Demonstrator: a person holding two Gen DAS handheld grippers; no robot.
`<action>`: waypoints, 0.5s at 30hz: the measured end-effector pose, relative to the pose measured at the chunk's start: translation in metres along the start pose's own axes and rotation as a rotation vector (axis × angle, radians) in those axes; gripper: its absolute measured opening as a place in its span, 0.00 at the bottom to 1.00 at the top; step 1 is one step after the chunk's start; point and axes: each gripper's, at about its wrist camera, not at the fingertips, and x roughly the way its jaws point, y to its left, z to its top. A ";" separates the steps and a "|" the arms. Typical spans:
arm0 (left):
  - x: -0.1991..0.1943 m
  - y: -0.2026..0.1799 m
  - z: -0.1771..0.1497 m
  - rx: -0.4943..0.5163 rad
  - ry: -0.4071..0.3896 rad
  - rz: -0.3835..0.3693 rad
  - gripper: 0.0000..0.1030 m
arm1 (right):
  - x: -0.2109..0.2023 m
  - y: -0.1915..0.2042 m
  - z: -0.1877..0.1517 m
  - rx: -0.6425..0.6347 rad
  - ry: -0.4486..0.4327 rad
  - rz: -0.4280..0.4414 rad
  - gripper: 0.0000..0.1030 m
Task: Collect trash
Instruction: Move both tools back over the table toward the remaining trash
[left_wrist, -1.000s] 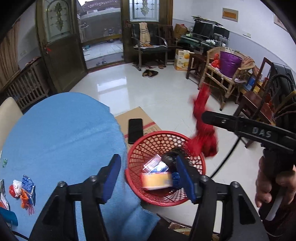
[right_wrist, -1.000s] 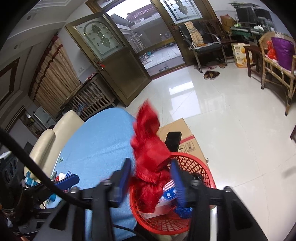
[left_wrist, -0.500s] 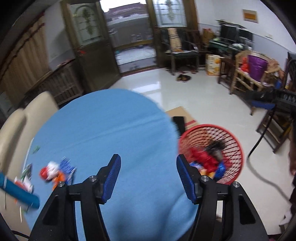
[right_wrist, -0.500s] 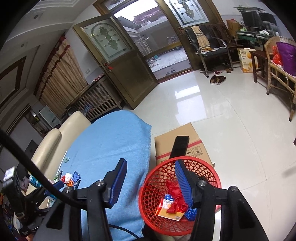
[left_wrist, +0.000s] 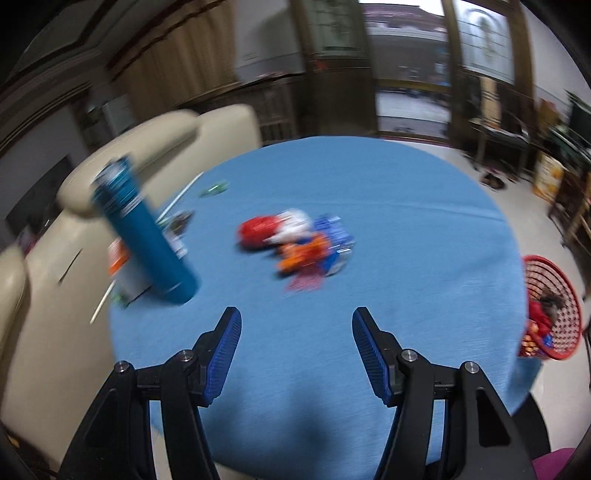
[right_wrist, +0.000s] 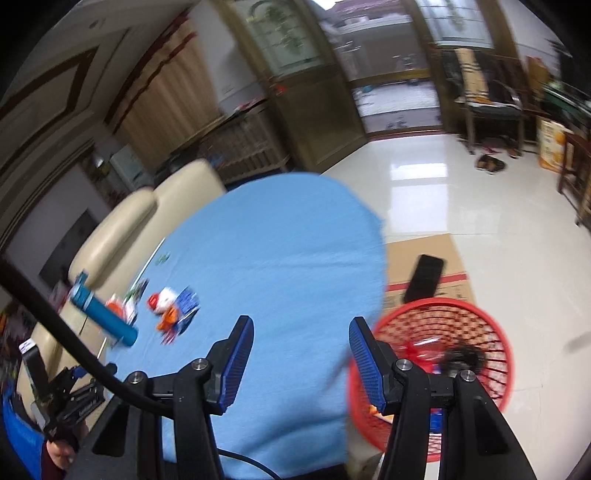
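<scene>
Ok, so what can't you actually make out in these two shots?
- Pile of wrappers, left wrist view: motion blur smears it; count and print unreadable.
- Blue bottle, left wrist view: blurred, label illegible.
- Red basket, left wrist view: the blue tablecloth edge covers its near side.
- Basket contents, right wrist view: blurred, partly behind the right gripper.

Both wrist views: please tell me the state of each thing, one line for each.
Left gripper: open, holds nothing.
Right gripper: open, holds nothing.
Red basket: upright on the floor, trash inside.
Wrapper pile: lying on the blue cloth.
Blue bottle: standing on the table.
Phone: flat on the cardboard.
</scene>
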 end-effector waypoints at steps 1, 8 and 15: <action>0.002 0.011 -0.004 -0.025 0.008 0.011 0.62 | 0.005 0.011 0.000 -0.021 0.010 0.008 0.56; 0.015 0.054 -0.032 -0.122 0.049 0.034 0.62 | 0.044 0.082 -0.010 -0.138 0.105 0.091 0.56; 0.029 0.068 -0.046 -0.161 0.074 0.008 0.62 | 0.092 0.149 -0.013 -0.261 0.180 0.168 0.56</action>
